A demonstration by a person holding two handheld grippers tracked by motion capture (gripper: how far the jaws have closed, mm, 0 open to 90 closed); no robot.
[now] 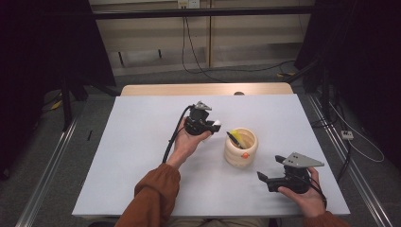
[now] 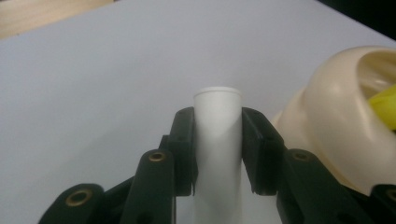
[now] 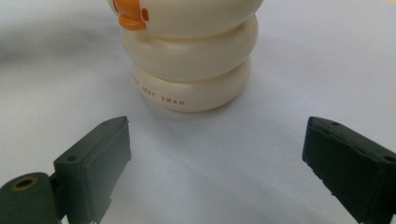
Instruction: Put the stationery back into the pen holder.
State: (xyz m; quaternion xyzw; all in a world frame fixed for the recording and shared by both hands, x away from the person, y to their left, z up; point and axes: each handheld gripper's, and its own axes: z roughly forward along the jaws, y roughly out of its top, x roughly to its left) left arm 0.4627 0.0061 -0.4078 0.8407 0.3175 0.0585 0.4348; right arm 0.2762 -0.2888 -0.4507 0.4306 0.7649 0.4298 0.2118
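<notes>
My left gripper [image 2: 218, 140] clamps a white tube [image 2: 218, 121], just left of the cream holder [image 1: 240, 146]; right gripper [image 3: 215, 158] gapes wide.

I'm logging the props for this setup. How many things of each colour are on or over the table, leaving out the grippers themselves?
Cream: 1, the ringed holder standing on the table
White: 1, the tube clamped in the left gripper
Yellow: 1, the item inside the holder
Total: 3
</notes>
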